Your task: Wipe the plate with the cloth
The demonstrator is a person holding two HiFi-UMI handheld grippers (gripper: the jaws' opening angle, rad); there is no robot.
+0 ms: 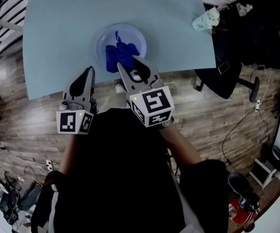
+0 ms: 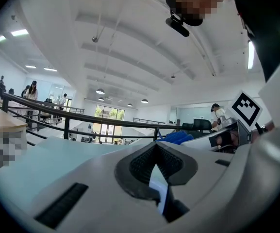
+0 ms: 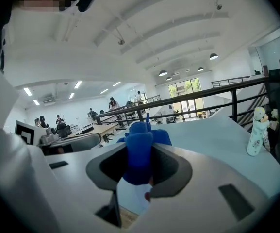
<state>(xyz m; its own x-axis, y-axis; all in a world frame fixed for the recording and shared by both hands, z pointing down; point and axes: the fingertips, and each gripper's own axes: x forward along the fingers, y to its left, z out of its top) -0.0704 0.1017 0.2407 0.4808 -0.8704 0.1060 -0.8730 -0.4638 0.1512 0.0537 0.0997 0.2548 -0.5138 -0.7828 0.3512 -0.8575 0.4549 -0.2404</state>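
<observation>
A pale round plate (image 1: 102, 39) lies on the light blue table (image 1: 57, 42), near its front edge. A crumpled blue cloth (image 1: 119, 53) rests on the plate. My right gripper (image 1: 128, 63) reaches over the plate's near rim and is shut on the cloth (image 3: 139, 152), which bulges up between its jaws. My left gripper (image 1: 89, 72) hovers at the table's front edge, left of the plate, shut with nothing in it. In the left gripper view the jaws of the left gripper (image 2: 156, 148) meet, and the cloth (image 2: 177, 138) shows beyond them to the right.
A small pale figurine (image 1: 206, 19) (image 3: 255, 130) stands near the table's right edge. A black office chair (image 1: 234, 67) sits beside the table on the right. Wooden floor with cables lies below. A dark railing (image 3: 203, 97) runs behind the table.
</observation>
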